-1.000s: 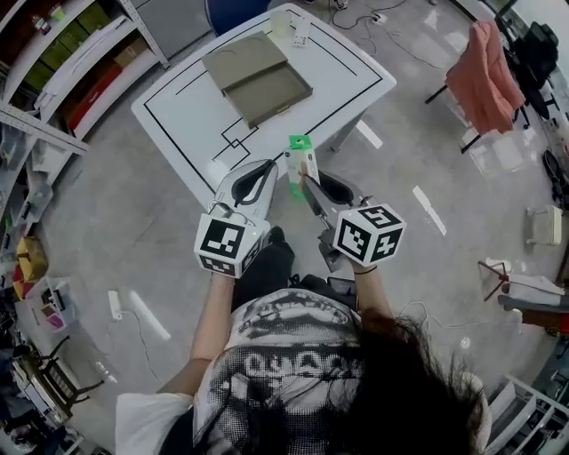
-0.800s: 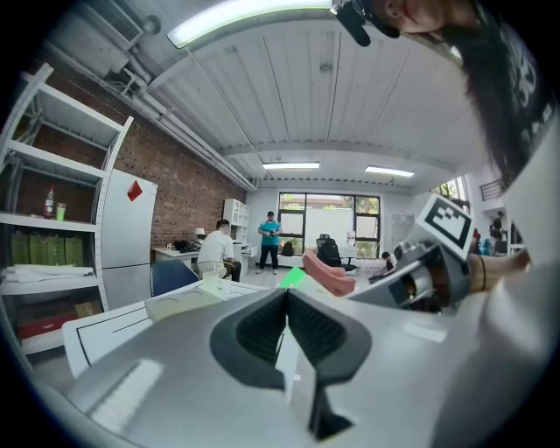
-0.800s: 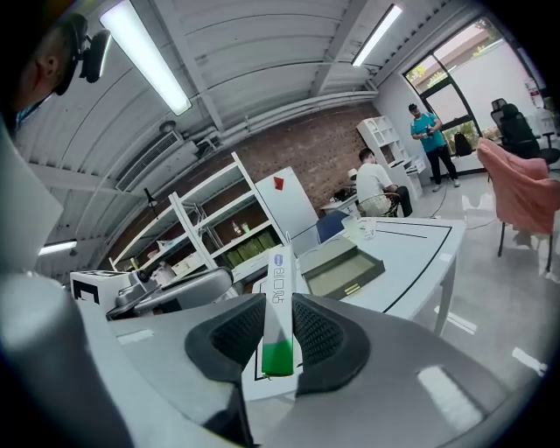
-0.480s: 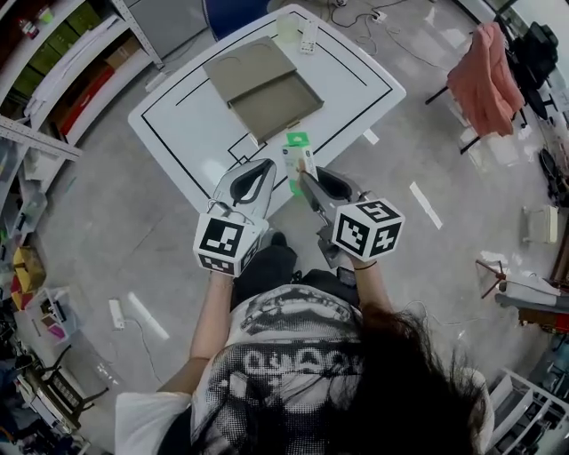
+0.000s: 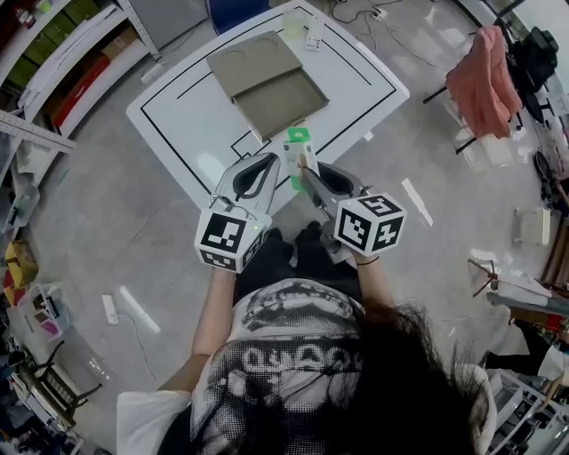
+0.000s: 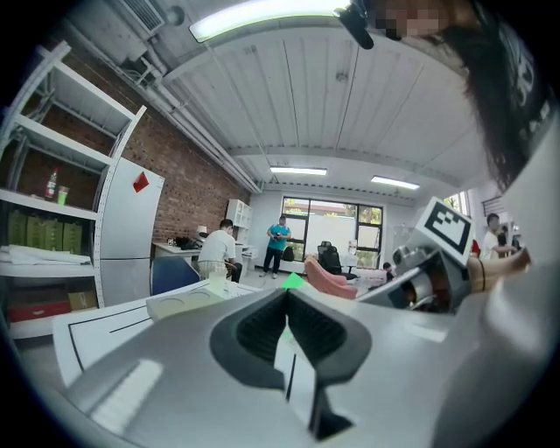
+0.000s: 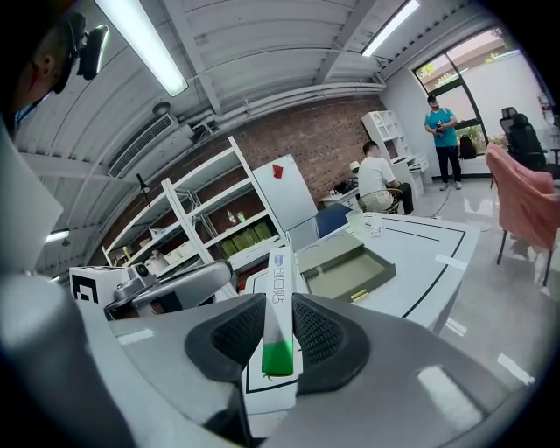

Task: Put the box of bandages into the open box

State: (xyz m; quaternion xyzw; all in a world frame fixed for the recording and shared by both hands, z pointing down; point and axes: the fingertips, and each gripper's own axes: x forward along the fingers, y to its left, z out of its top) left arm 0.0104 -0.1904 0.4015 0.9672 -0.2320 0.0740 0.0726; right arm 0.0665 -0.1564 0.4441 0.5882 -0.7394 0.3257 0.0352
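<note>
A slim white box of bandages [image 5: 300, 155] with a green end stands upright between the jaws of my right gripper [image 5: 307, 175], which is shut on it; in the right gripper view the box of bandages [image 7: 278, 297] rises between the pads of that gripper [image 7: 278, 337]. It hangs over the near edge of the white table [image 5: 187, 115]. The open olive box [image 5: 267, 80] lies farther back on the table, its tray empty, also seen as the open box [image 7: 343, 269]. My left gripper [image 5: 267, 163] is beside the bandage box on the left, shut and empty, as the left gripper [image 6: 286, 306] shows.
A clear cup [image 5: 293, 22] and a small white device [image 5: 313, 35] sit at the table's far edge. Shelving [image 5: 62, 62] runs along the left, and a pink cloth [image 5: 484, 75] hangs over a chair at the right. People are at a desk [image 7: 378, 184] in the background.
Both grippers have moved forward together toward the table, carrying the bandage box from in front of the table's edge to over it. The grip has not changed.
</note>
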